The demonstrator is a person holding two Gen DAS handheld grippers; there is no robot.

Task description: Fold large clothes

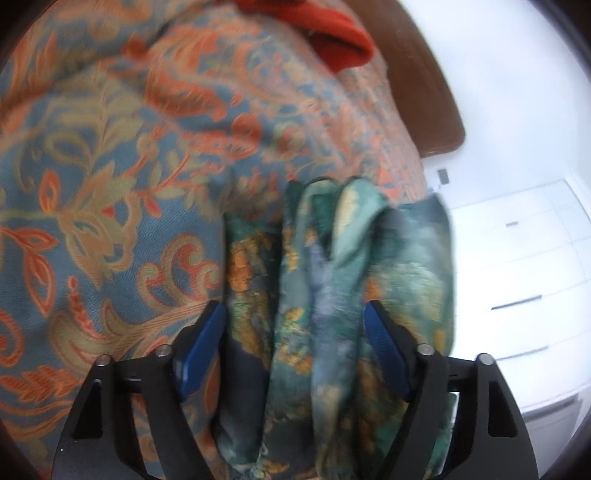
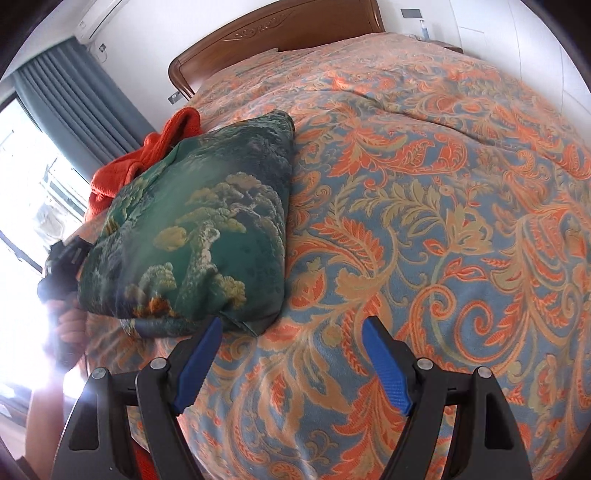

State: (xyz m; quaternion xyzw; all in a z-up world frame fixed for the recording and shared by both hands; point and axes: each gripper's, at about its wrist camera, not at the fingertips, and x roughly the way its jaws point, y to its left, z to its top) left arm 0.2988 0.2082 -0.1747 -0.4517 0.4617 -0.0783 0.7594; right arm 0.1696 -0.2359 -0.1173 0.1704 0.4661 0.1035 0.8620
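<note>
The bed (image 2: pixel 424 184), spread with an orange and blue floral cover, is carrying everything. The folded green garment (image 2: pixel 199 229) is lying on the bed near its window-side edge, with an orange garment (image 2: pixel 147 155) touching it on the headboard (image 2: pixel 280 26) side. The left tool (image 1: pixel 295 325) is standing wide with bunched folds of the green garment between its fingers. The right tool (image 2: pixel 291 339) is hovering wide and empty over the bed, just beside the green garment.

Green garment (image 2: pixel 199 229) with pine-tree print, folded into a thick bundle, lying on the bedspread
</note>
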